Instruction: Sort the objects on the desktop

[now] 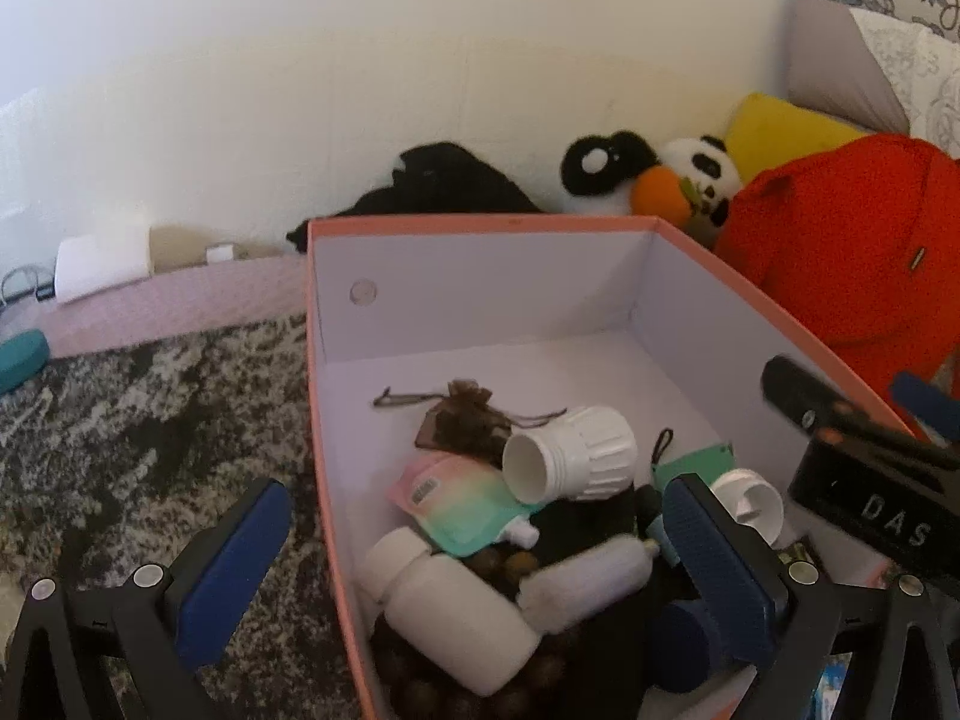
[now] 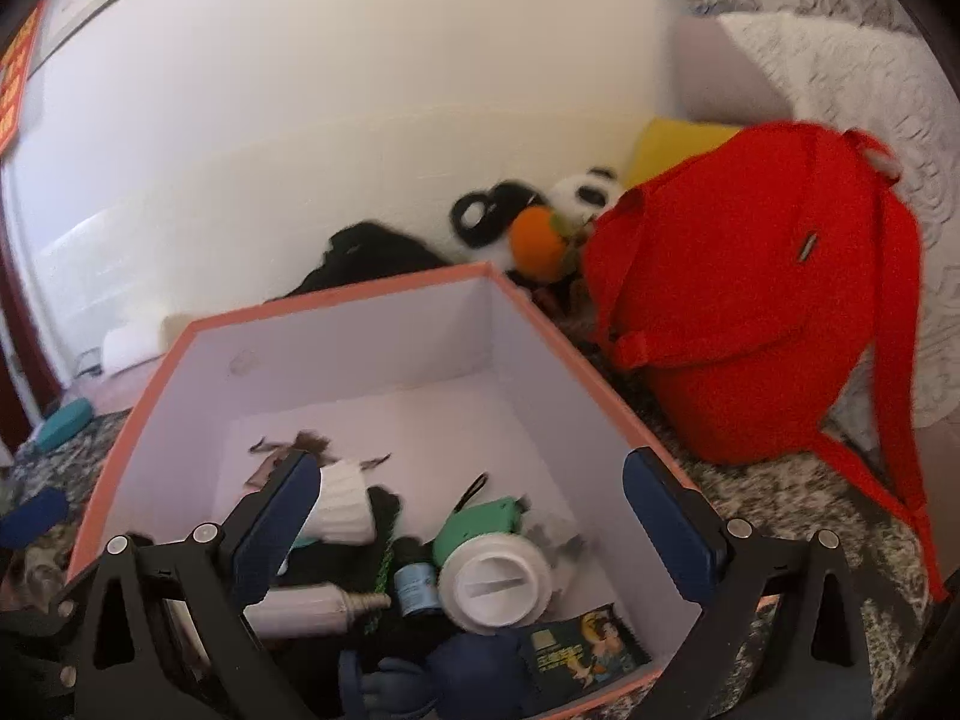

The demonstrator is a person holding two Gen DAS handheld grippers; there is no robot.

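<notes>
While we're hovering both grippers over the box [image 1: 480, 282], neither one is actually holding anything. Our left gripper [image 1: 480, 570] is sitting wide open, straddling the box's left wall: one blue finger is hanging outside over the speckled rug [image 1: 150, 420], the other is down inside near the clutter. Our right gripper [image 2: 474, 528] is also gaping wide, with nothing between its pads, one finger over the box's inside and the other riding above the right wall.

All the sorted stuff is piling up at the near end of the box floor. We're seeing a white bottle [image 1: 456, 612] lying on its side at the near left corner on top of some brown beads [image 1: 516, 567], a pastel pouch [image 1: 462, 504] just behind it, an open white ribbed cap [image 1: 570, 453] leaning against a brown mesh bag [image 1: 462, 420], a green tag [image 2: 483, 519], a round white lid [image 2: 495, 585], a small blue dropper bottle [image 2: 414, 585] and a printed card [image 2: 576, 648] at the near right corner. The far half of the box floor is looking bare.

Off the box's right side, a red backpack [image 2: 750, 312] is standing on the rug, with a panda plush [image 1: 696, 180] behind it against the wall
</notes>
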